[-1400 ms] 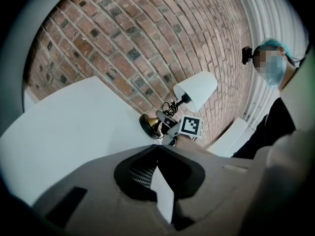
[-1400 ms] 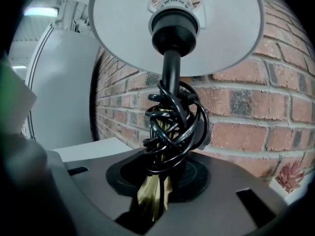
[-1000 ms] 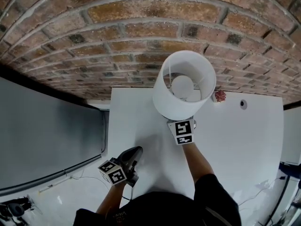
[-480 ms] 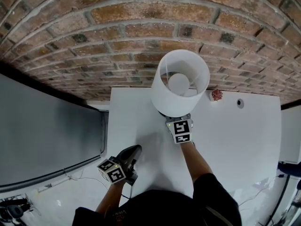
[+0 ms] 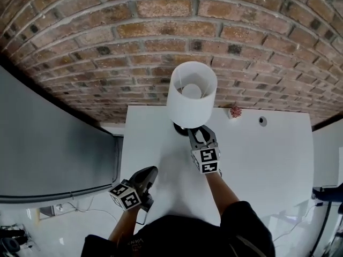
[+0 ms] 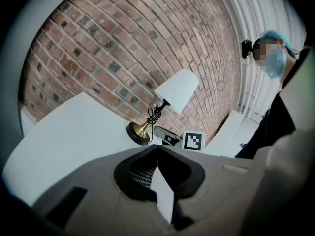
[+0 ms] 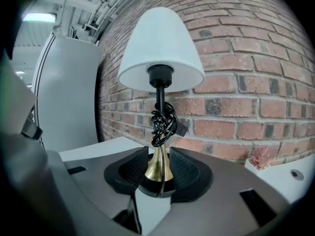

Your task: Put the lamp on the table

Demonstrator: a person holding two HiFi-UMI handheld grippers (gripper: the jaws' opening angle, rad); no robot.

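Note:
The lamp (image 5: 191, 92), with a white shade, a black cord knotted round its stem and a brass foot on a black base, stands upright on the white table (image 5: 257, 165) close to the brick wall. My right gripper (image 5: 199, 133) is just in front of it, its jaws opening. In the right gripper view the brass stem (image 7: 158, 163) stands between the pads (image 7: 189, 168) with a gap on each side. My left gripper (image 5: 150, 173) hangs shut and empty at the table's near left edge. The left gripper view shows the lamp (image 6: 177, 90) and the right gripper (image 6: 170, 137) ahead.
A small pink object (image 5: 235, 111) and a round cable hole (image 5: 262, 121) lie on the table to the right of the lamp. A large grey panel (image 5: 48, 143) stands left of the table. A brick wall (image 5: 161, 25) runs behind. A person (image 6: 273, 53) stands at right.
The right gripper has drawn back from under the shade and its jaws have spread off the stem. The lamp now stands alone on the table. The left gripper has barely moved.

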